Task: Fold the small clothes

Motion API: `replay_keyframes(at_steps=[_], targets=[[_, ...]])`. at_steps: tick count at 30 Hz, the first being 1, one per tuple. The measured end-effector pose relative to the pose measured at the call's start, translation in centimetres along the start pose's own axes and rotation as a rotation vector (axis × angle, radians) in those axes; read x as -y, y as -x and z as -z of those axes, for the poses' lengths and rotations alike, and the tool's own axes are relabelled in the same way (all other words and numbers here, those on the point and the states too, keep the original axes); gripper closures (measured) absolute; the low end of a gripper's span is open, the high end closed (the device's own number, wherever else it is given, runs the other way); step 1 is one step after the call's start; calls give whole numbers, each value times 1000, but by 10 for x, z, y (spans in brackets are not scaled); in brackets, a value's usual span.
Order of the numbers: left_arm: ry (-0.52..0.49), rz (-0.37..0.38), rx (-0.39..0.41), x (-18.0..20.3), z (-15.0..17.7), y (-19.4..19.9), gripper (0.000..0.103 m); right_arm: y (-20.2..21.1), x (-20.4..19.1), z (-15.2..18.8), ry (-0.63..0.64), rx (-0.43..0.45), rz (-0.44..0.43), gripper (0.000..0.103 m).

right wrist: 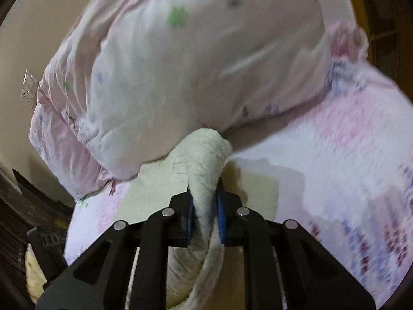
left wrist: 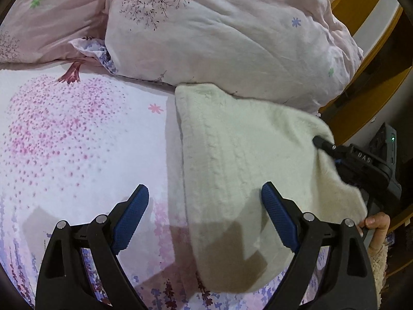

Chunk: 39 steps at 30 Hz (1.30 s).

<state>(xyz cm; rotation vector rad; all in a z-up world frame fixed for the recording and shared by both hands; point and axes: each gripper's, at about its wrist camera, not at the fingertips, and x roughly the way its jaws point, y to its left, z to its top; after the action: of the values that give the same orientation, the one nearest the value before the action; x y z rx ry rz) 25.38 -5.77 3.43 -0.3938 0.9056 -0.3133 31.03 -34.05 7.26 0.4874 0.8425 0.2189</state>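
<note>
My right claw [right wrist: 205, 206] is pinched tight on the cream sweater's [left wrist: 245, 168] bunched edge, lifting it to fold over — left claw [left wrist: 205, 213] gapes wide, empty, straddling the sweater's near edge on the bedsheet [left wrist: 77, 142].

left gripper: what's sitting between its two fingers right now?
In the left wrist view the left gripper stands open and grips nothing. Between its fingers lie the flowered bedsheet and the near edge of the cream knit garment, both below the pads.
</note>
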Motion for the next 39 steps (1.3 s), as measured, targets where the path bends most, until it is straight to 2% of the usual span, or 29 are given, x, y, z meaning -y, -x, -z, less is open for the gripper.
replay_keyframes(at_steps=[2, 5, 7, 10, 13, 18, 22, 23, 24, 25, 26, 28, 29, 30, 32, 33, 34, 36, 38, 39], targets=[[-1, 10, -13, 1, 1, -3, 13, -9, 7, -2, -7, -28, 48, 89], [4, 26, -33, 0, 4, -6, 15, -37, 32, 4, -94, -138, 133, 84], [16, 51, -45, -1, 6, -5, 18, -36, 46, 8, -166, -152, 113, 63], [40, 91, -63, -4, 9, -2, 21, -16, 52, 11, -214, -126, 59, 44], [69, 126, -84, -8, 14, 1, 23, 9, 53, 17, -230, -111, -11, 38], [71, 135, -125, -3, 26, 3, 25, 34, 55, 31, -206, -170, -84, 38], [53, 107, -133, 3, 31, 6, 27, 34, 46, 42, -175, -213, -95, 39], [53, 103, -133, 3, 32, 7, 30, 34, 44, 44, -164, -218, -87, 40], [55, 102, -133, 4, 33, 7, 34, 35, 43, 47, -147, -225, -72, 52], [57, 106, -135, 4, 35, 7, 38, 34, 41, 49, -137, -233, -65, 71], [55, 112, -138, 5, 36, 7, 48, 28, 38, 52, -130, -245, -64, 79], [34, 96, -129, 10, 39, 7, 54, 31, 38, 56, -124, -238, -68, 85], [23, 95, -126, 11, 39, 7, 61, 37, 40, 56, -121, -225, -79, 85], [16, 97, -120, 11, 39, 8, 68, 43, 37, 57, -121, -206, -119, 86], [27, 122, -113, 7, 39, 11, 73, 54, 32, 57, -112, -166, -217, 87], [32, 135, -112, 3, 39, 13, 76, 58, 31, 58, -102, -154, -237, 87], [34, 141, -110, -1, 40, 14, 77, 61, 32, 60, -85, -142, -231, 87], [35, 148, -107, -7, 43, 14, 78, 58, 39, 65, -66, -139, -146, 87], [20, 146, -100, -8, 47, 15, 78, 44, 57, 71, -113, -187, -86, 87], [10, 143, -95, -6, 48, 16, 78, 39, 63, 75, -136, -204, -84, 86]])
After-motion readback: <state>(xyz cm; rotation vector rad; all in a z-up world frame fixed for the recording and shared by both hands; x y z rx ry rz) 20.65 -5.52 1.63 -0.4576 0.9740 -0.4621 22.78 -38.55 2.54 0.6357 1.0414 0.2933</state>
